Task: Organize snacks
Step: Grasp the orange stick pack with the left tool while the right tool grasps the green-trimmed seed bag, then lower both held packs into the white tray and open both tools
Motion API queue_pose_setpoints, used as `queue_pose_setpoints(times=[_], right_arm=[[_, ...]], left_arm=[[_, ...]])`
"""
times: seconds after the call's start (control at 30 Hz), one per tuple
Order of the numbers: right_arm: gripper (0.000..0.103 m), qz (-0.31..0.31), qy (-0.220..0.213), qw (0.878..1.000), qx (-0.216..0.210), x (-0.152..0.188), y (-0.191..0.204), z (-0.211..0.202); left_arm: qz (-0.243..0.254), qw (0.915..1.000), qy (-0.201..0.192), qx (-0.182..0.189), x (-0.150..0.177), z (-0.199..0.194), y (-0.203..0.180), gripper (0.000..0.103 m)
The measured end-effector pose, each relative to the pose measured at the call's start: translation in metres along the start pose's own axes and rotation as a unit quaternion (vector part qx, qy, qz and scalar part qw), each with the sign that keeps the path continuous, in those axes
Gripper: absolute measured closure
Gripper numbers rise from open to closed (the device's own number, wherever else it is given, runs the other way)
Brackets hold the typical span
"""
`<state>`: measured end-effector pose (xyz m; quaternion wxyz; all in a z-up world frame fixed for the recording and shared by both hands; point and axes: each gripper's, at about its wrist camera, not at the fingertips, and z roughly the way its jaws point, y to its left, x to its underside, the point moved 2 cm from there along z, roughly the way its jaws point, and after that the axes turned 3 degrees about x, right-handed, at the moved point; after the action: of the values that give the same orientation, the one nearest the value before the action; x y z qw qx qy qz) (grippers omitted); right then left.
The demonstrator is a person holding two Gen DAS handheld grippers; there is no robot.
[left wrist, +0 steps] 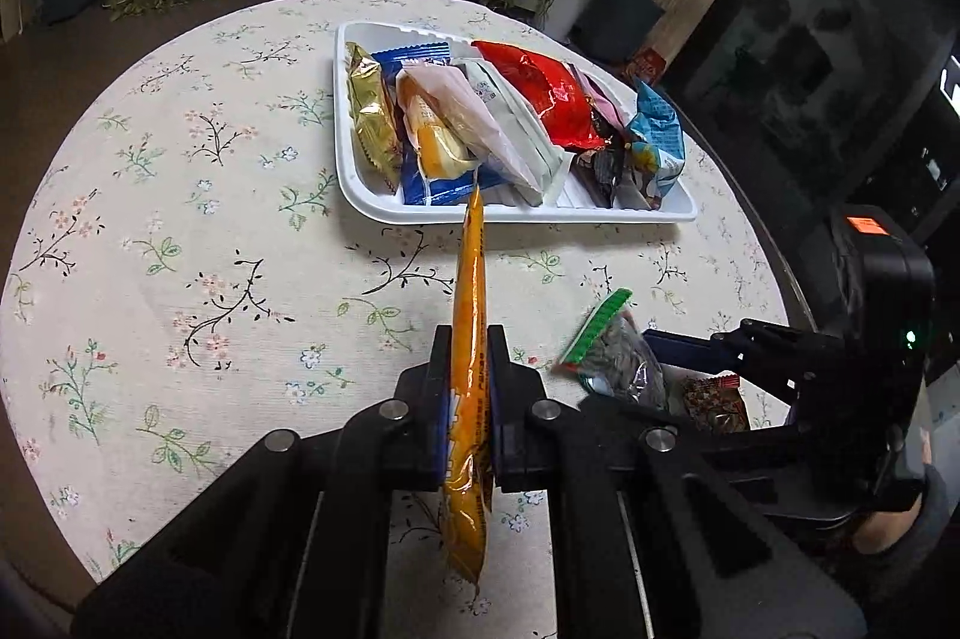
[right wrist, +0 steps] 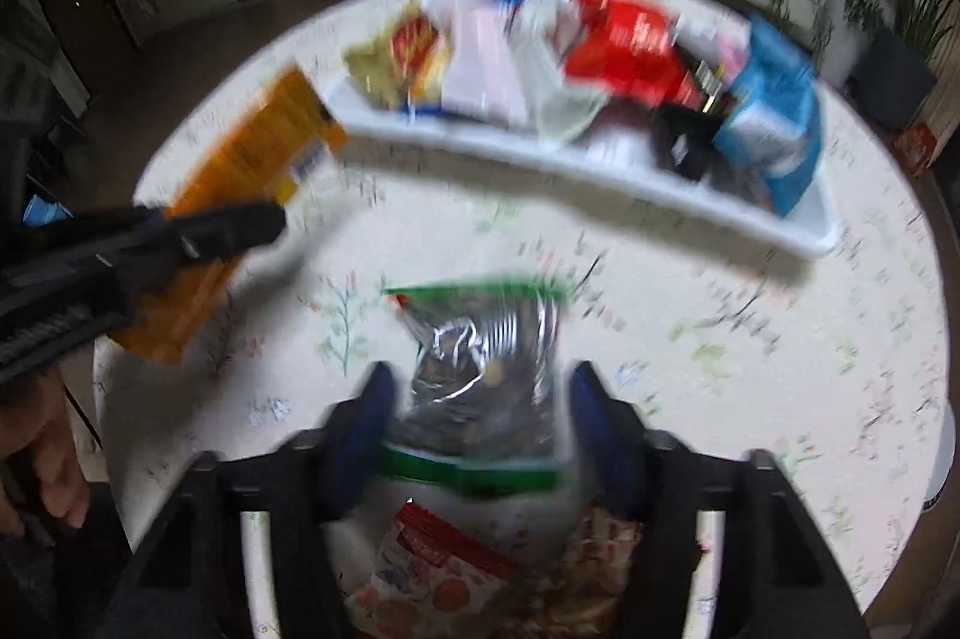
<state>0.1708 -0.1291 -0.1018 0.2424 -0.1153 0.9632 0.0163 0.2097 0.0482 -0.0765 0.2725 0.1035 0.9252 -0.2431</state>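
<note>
The left gripper (left wrist: 469,357) is clenched on a long orange packet (left wrist: 471,303) above the tabletop (left wrist: 180,219), near the white tray (left wrist: 360,195); the right gripper (right wrist: 480,399) stands released around a green-edged seed bag (right wrist: 480,357)

Both grippers loaded, side by side.
Left gripper (left wrist: 470,369) fingers clamp an orange packet (left wrist: 468,315), pointing to 12 o'clock; right gripper (right wrist: 480,399) at its 3 o'clock, fingers spread around a green-edged bag (right wrist: 480,369).

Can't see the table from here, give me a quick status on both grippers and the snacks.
Left gripper shut on orange packet, short of white tray. Right gripper open around green-edged seed bag. Nothing in the way.
</note>
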Motion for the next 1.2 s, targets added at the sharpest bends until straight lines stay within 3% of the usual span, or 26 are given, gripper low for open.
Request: queue_pose_setpoints(times=[0.07, 0.13, 0.47, 0.67, 0.83, 0.9, 1.03, 1.2], right_arm=[[0.057, 0.000, 0.000, 1.000, -0.004, 0.000, 0.000, 0.000], [0.069, 0.013, 0.001, 1.000, -0.017, 0.000, -0.003, -0.003], [0.073, 0.105, -0.077, 0.989, -0.068, -0.002, -0.051, -0.065], [0.073, 0.147, -0.144, 0.977, -0.062, -0.045, -0.110, -0.123], [0.073, 0.142, -0.193, 0.969, -0.056, -0.099, -0.120, -0.151], [0.073, 0.137, -0.194, 0.970, -0.055, -0.117, -0.115, -0.144], [0.073, 0.124, -0.153, 0.979, -0.052, -0.145, -0.097, -0.087], [0.073, 0.119, -0.098, 0.988, -0.026, -0.146, -0.087, -0.020]], left_arm=[[0.001, 1.0000, 0.000, 0.003, 0.003, -0.001, -0.001, 0.095], [0.004, 1.0000, -0.001, 0.006, 0.003, -0.002, -0.004, 0.095], [0.006, 0.9991, -0.028, 0.031, -0.007, -0.015, -0.018, 0.095], [0.026, 0.9978, -0.054, 0.028, -0.053, -0.031, -0.029, 0.095], [0.040, 0.9967, -0.068, 0.018, -0.118, -0.024, -0.035, 0.095], [0.033, 0.9973, -0.063, 0.022, -0.134, -0.011, -0.035, 0.095], [0.028, 0.9990, -0.035, -0.003, -0.148, 0.031, -0.032, 0.095], [0.011, 0.9993, -0.013, -0.033, -0.145, 0.075, -0.018, 0.095]])
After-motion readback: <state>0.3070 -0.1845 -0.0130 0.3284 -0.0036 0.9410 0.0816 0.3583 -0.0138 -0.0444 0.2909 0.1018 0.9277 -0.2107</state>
